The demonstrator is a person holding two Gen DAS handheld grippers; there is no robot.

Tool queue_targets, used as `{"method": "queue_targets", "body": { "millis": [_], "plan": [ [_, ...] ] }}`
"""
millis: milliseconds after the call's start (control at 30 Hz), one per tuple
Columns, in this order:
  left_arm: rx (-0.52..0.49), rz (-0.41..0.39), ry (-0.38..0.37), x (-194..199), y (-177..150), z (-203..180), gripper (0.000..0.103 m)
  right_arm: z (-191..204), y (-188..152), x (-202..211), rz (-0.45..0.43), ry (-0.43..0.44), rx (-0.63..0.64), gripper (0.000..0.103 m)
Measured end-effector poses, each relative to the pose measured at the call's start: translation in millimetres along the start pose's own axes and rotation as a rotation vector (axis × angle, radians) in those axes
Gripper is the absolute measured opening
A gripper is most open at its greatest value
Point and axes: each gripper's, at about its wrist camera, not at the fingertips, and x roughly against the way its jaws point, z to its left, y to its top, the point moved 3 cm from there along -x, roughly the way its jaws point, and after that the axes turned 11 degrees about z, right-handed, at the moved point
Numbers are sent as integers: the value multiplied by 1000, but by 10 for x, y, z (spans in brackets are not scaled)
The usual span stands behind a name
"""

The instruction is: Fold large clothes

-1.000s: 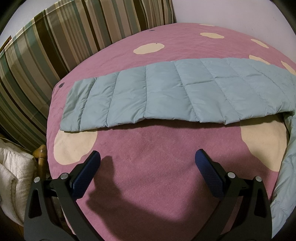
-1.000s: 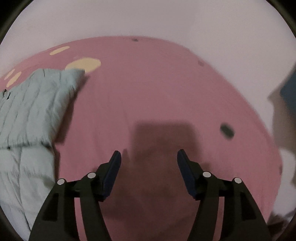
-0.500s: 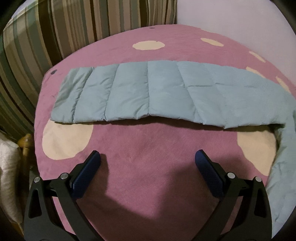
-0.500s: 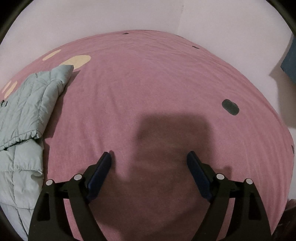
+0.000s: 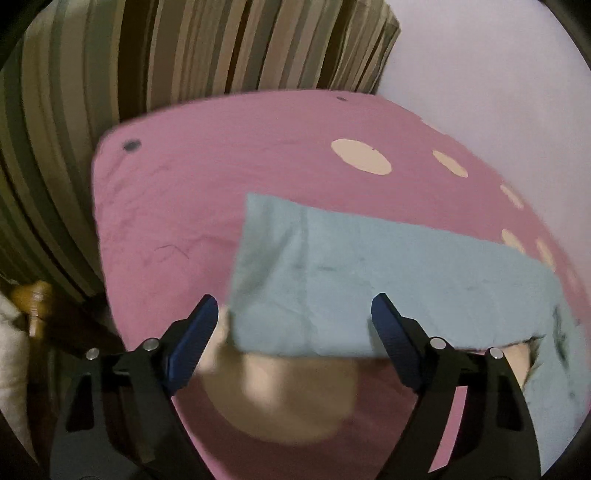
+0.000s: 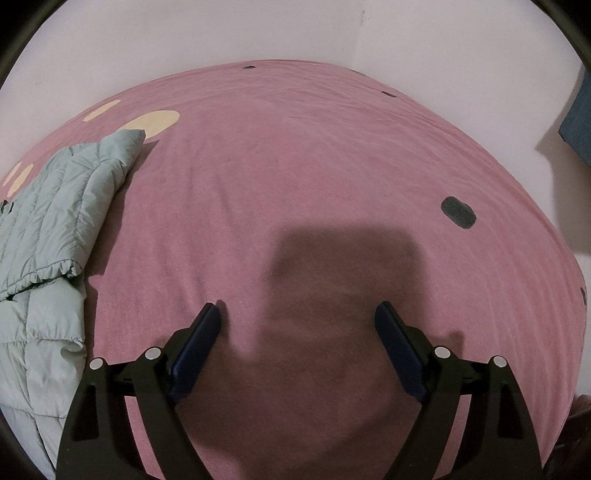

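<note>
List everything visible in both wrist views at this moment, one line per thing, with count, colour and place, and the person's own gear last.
Quilted jacket: one, pale blue-grey, spread on the bed; its sleeve lies right ahead of the left gripper, blurred.
Bed cover: one, pink with cream ovals and small dark spots, under everything.
Striped cushion: one, brown, olive and cream, upright behind the bed in the left view.
Wooden knob: one, tan, beside the bed at the left edge.
White fabric: one bundle, below the knob.
Blue object: one, partly cut off against the wall.
Wall: pale, behind the bed.
Left gripper: black with blue pads, jaws closing, sleeve edge between them, not yet pinched.
Right gripper: same colours, jaws open over bare cover.
</note>
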Motion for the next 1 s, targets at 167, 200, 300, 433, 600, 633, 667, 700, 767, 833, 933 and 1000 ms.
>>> {"method": "queue_targets", "body": {
  "millis": [167, 200, 300, 433, 600, 633, 667, 700, 767, 833, 933, 1000],
  "plan": [
    [43, 87, -186, -230, 155, 283, 85, 4, 2, -3, -1, -9, 0, 86],
    [47, 91, -210, -256, 156, 301, 85, 4, 1, -2, -1, -11, -1, 86],
    [34, 99, -280, -311, 188, 245, 85, 8, -4, 1, 0, -18, -1, 87],
    [-26, 110, -295, -401, 249, 125, 80, 10, -5, 5, -1, -26, -2, 87],
    [3, 123, -352, -489, 332, 146, 43, 6, -2, 4, -1, -27, -2, 87],
    [13, 129, -361, -494, 322, 171, 37, 5, -1, 4, -2, -27, -1, 87],
    [16, 133, -357, -502, 325, 154, 27, 3, 3, 2, -2, -26, 0, 87],
    [11, 132, -350, -491, 306, 155, 22, 1, 4, 1, -2, -26, 0, 87],
    [-1, 123, -339, -437, 298, 94, 10, 0, 7, 0, -2, -25, 0, 87],
    [-8, 103, -346, -339, 293, 55, 7, -1, 10, 0, -3, -25, 1, 87],
    [-52, 69, -365, -127, 303, -198, 6, 0, 10, -1, -2, -24, 0, 87],
    [-113, 41, -403, 71, 302, -547, 6, 0, 9, 1, -2, -23, 0, 87]
  ]
}}
